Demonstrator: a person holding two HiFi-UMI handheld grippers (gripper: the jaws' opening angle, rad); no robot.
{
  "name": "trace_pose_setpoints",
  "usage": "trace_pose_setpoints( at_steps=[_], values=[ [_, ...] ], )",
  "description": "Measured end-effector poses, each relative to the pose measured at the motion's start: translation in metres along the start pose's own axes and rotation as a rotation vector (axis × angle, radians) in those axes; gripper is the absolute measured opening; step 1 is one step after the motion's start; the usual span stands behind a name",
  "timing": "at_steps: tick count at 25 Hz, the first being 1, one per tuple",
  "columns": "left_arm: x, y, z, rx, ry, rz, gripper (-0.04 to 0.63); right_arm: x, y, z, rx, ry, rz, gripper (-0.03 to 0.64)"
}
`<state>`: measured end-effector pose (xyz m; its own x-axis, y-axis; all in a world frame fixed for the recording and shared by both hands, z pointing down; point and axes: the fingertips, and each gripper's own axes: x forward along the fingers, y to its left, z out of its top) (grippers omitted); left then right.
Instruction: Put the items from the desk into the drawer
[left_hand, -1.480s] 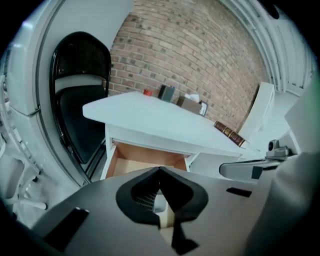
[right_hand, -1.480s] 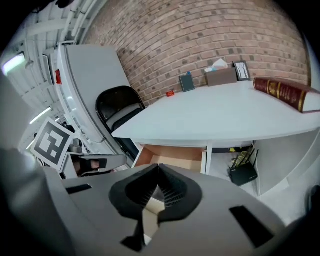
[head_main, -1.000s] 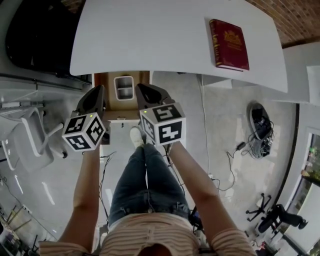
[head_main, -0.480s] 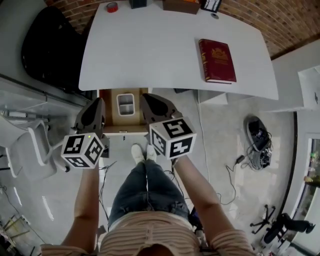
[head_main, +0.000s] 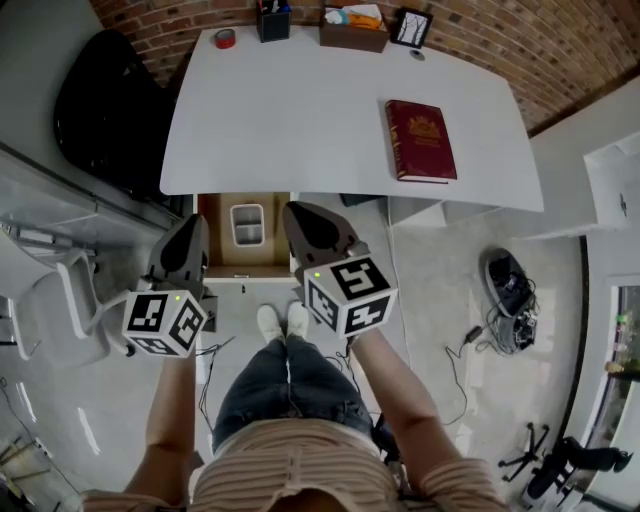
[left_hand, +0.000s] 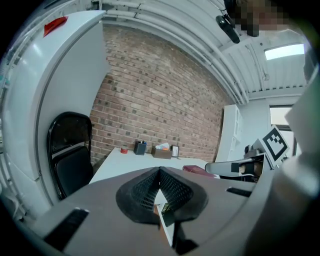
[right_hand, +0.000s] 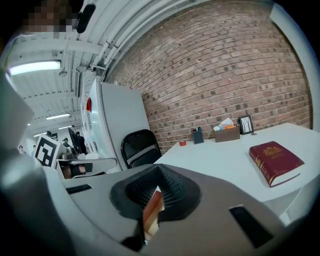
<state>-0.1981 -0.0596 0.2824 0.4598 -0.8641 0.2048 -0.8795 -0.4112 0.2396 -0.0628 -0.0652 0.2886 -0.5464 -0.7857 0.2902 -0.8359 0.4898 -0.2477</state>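
Note:
A dark red book (head_main: 421, 140) lies flat on the white desk (head_main: 290, 120), toward its right side; it also shows in the right gripper view (right_hand: 275, 161). Under the desk's front edge a wooden drawer (head_main: 212, 240) stands open with a small white tray (head_main: 248, 222) inside. My left gripper (head_main: 189, 224) hovers shut over the drawer's left edge. The right gripper (head_main: 299, 212) is shut too, at the drawer's right edge. Neither holds anything. At the desk's back edge stand a red tape roll (head_main: 226, 38), a pen holder (head_main: 272, 20), a tissue box (head_main: 355, 28) and a picture frame (head_main: 412, 27).
A black chair (head_main: 105, 100) stands left of the desk. A white chair (head_main: 55, 300) is at the lower left. Cables and a black device (head_main: 505, 285) lie on the floor to the right. My legs and shoes (head_main: 280, 322) are below the drawer. A brick wall (right_hand: 225, 75) runs behind the desk.
The head view has risen, so the desk's far edge and the items along it have come into sight. Both grippers have dropped lower in view; the right one has drifted slightly right.

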Motion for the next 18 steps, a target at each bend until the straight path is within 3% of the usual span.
trace_pose_setpoints(
  at_steps=[18],
  values=[
    [-0.038,-0.009,0.035,0.038,-0.095,0.009,0.009,-0.033,0.019,0.023,-0.069,-0.100,0.053,0.015]
  ],
)
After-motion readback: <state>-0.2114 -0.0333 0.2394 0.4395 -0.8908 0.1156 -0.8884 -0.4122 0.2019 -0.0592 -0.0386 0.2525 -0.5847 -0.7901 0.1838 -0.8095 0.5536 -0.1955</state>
